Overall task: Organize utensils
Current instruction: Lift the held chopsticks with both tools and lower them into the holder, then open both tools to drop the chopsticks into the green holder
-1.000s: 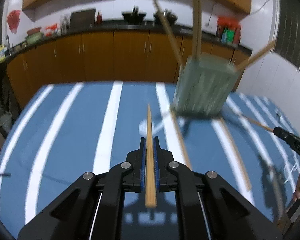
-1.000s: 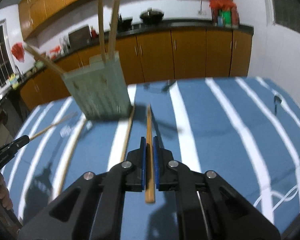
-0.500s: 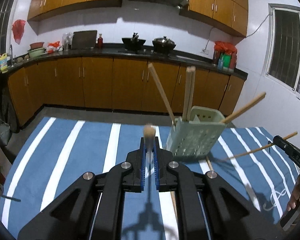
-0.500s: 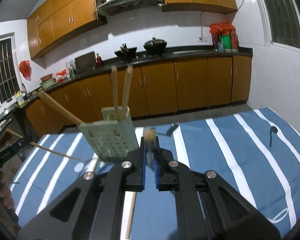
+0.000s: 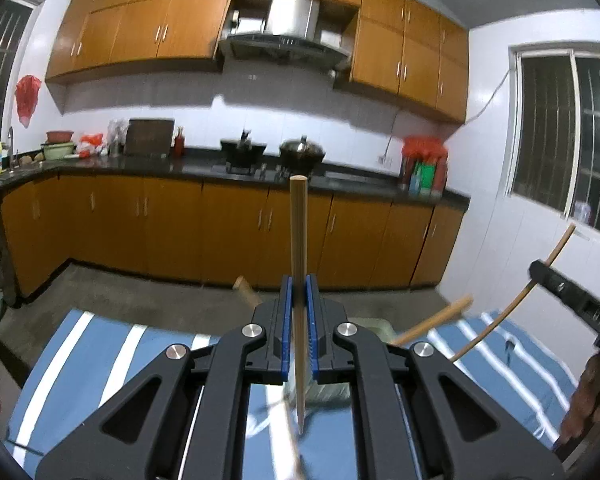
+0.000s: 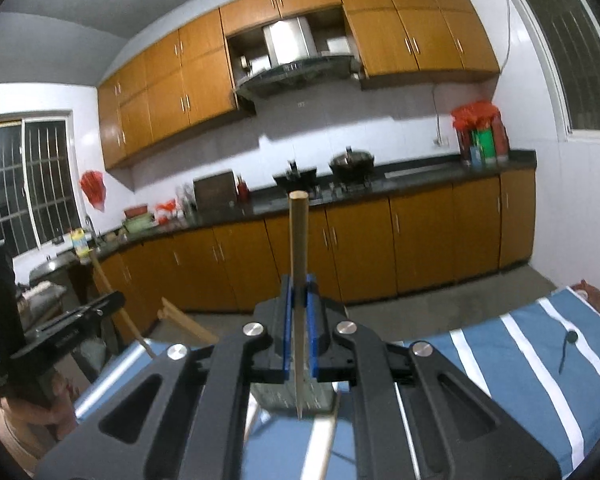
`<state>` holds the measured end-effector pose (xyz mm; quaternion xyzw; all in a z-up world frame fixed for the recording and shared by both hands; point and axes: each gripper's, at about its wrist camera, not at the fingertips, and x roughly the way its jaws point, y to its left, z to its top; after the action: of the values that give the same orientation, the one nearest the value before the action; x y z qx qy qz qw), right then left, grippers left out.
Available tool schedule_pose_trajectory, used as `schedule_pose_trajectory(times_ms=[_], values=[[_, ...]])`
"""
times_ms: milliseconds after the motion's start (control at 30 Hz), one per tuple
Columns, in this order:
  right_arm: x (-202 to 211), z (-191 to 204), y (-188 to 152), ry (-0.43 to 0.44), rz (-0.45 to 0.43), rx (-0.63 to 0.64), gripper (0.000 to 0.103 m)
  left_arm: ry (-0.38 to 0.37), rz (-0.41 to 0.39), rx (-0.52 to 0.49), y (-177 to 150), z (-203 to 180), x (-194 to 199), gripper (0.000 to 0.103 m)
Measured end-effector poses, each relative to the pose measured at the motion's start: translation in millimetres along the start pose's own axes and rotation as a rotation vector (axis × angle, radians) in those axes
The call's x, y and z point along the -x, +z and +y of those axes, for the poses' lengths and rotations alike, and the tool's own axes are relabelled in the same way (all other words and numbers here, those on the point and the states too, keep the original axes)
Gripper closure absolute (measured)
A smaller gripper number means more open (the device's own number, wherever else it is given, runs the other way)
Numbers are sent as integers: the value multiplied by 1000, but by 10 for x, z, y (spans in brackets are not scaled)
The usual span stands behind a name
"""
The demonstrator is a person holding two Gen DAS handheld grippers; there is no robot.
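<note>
Each gripper, left point(image 5: 299, 294) and right point(image 6: 299, 294), is clamped on an upright chopstick point(image 5: 299, 248) point(image 6: 299, 248) above the green holder point(image 6: 292, 398) on the striped table point(image 6: 520, 360), cabinets point(image 5: 228, 232) beyond.

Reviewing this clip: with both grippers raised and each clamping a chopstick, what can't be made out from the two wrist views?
- Green holder: left wrist view shows only a rim sliver behind the left gripper; right wrist view only a dim patch under the right gripper.
- Chopsticks already in the holder: count unclear, bases hidden.
- Loose chopstick on the striped cloth: blurred, ends cut off.
- Each gripped chopstick's lower tip: whether above the holder, unclear.
</note>
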<state>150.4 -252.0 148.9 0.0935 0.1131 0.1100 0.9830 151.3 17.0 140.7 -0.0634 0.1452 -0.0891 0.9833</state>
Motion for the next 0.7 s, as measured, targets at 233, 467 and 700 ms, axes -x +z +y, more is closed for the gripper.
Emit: schedule_pose_trajectory(times_ms=[233, 467, 700], values=[[-199, 99, 222, -15, -105, -6, 95, 6, -163, 33, 326, -217, -138, 96], [-599, 62, 160, -53, -86, 1, 95, 29, -171, 43, 199, -284, -489, 95], [-822, 5, -40, -57, -6, 14, 84, 20, -53, 74, -51, -170, -744, 91]])
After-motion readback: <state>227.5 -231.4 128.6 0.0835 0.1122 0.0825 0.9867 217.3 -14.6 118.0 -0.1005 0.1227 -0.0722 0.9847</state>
